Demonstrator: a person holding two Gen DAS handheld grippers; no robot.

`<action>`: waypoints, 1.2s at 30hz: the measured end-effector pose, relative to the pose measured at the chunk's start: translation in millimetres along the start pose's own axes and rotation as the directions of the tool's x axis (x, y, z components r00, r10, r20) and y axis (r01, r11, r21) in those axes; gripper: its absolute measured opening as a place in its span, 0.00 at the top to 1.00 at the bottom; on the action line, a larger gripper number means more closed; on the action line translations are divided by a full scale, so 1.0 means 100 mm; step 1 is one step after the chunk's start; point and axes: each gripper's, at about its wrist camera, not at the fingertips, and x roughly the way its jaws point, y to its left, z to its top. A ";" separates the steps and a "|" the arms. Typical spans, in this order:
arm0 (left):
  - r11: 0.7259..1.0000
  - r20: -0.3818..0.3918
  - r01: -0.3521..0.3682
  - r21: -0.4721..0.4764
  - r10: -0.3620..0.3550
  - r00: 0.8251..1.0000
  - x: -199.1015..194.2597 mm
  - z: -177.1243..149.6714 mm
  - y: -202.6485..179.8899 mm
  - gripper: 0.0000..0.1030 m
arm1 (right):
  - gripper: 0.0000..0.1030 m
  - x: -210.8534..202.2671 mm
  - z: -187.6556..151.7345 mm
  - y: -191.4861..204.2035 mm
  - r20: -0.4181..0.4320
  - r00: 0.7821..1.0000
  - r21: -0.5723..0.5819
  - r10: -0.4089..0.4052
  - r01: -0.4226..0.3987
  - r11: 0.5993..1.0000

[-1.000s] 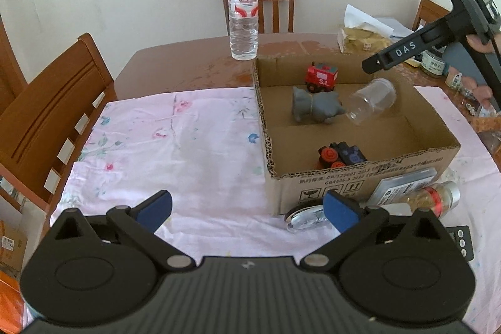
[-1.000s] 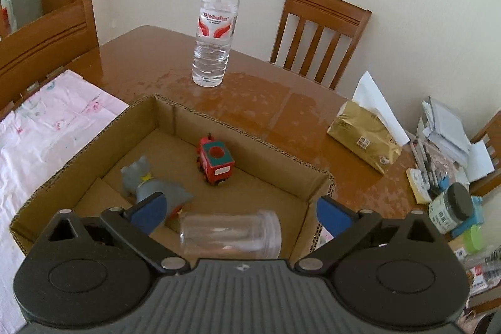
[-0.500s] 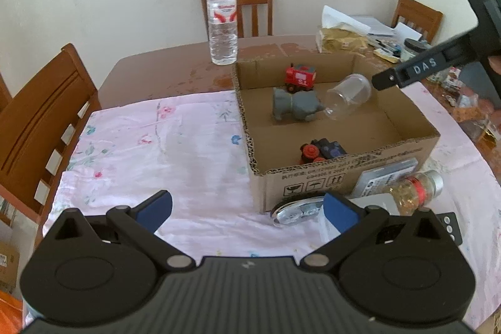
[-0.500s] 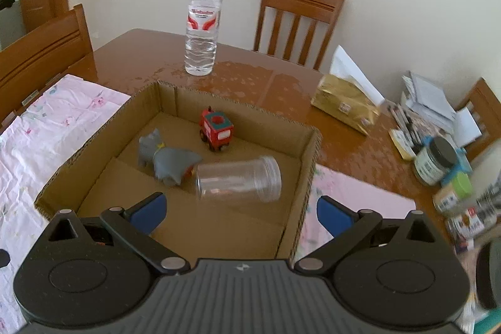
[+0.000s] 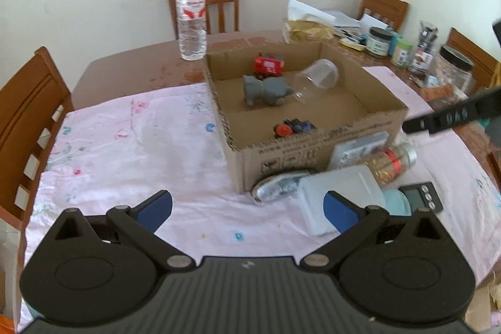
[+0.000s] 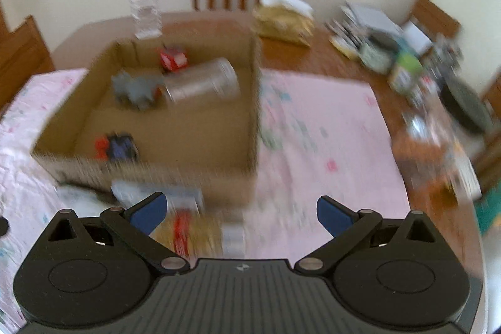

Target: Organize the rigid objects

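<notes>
A cardboard box [image 5: 313,152] sits on the pink cloth and holds a red toy train [image 5: 268,64], a grey toy elephant [image 5: 264,89], a clear plastic jar [image 5: 316,79] on its side and a dark toy car [image 5: 292,127]. In front of the box lie a foil-wrapped object [image 5: 275,187], a white block [image 5: 338,193], a small spice jar [image 5: 391,163] and a black timer [image 5: 421,194]. My left gripper [image 5: 247,207] is open and empty above the cloth. My right gripper [image 6: 239,210] is open and empty, above the spice jar [image 6: 191,227]; its view is blurred.
A water bottle [image 5: 191,17] stands behind the box. Jars, papers and a gold bag [image 5: 308,28] crowd the table's far right. Wooden chairs [image 5: 28,102] stand around the table. The right gripper's body [image 5: 454,115] shows at the right edge of the left wrist view.
Both grippers have pulled back and up from the box. The right gripper has drawn back from over the box toward the near items. The clear jar lies in the box.
</notes>
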 end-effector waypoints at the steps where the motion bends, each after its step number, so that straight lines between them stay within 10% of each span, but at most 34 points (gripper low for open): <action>1: 1.000 -0.002 0.013 0.006 -0.013 1.000 0.00 -0.02 0.00 0.01 | 0.00 -0.01 -0.10 0.00 -0.012 1.000 0.018 -0.012 0.012 1.000; 15: 0.998 -0.037 0.042 0.044 -0.040 0.999 -0.08 -0.19 0.02 0.01 | 0.00 0.20 -1.00 0.07 -0.195 0.979 0.074 -0.058 0.073 0.995; 36: 0.995 -0.122 0.064 0.072 -0.055 0.991 0.19 -0.12 -0.45 0.01 | 0.00 0.33 -0.99 -0.33 -0.078 0.994 0.158 -0.079 0.091 0.983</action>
